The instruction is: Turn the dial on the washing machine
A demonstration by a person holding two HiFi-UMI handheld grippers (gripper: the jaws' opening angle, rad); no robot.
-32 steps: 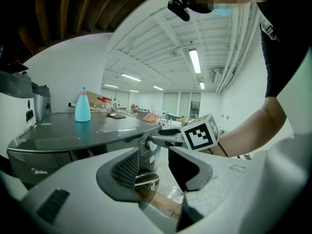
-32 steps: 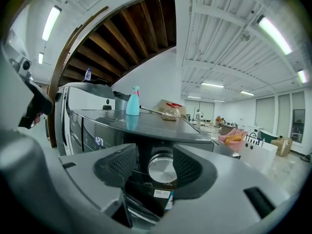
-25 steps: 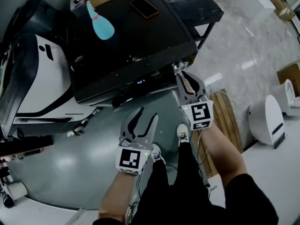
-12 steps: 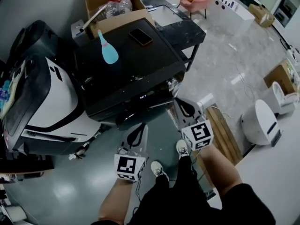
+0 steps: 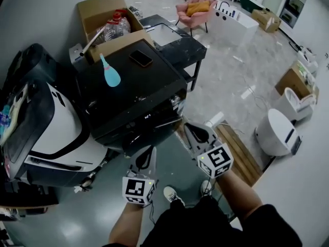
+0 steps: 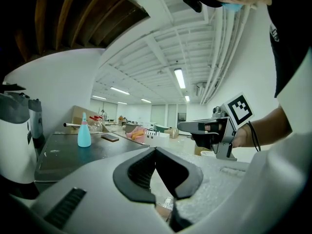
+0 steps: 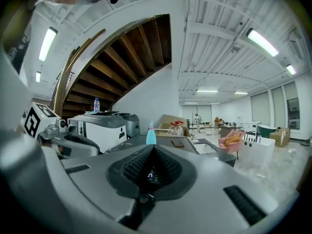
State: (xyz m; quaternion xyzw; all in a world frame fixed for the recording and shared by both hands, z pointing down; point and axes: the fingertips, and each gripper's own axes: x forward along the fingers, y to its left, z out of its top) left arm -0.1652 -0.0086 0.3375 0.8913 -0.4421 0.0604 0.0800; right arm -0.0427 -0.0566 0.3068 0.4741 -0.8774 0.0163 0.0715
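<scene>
Turning the dial (image 5: 178, 102), a small shiny knob at the right end of the washing machine's (image 5: 131, 86) glossy black front, would have called for parting the right gripper's (image 5: 189, 128) ribbed jaws first, since they were pressed together on nothing. The left gripper (image 5: 150, 152) had just been closing, also empty. Both hung clear of the boxy, flat-topped machine.

The washing machine (image 5: 134, 89) shows mostly its dark top from the head view; its front panel (image 5: 154, 118) is steeply foreshortened, the dial too small and dark to make out. In the right gripper view the right gripper (image 7: 152, 150), jaws together, covers most of that panel; a lit display in the gap is too small to read.
</scene>
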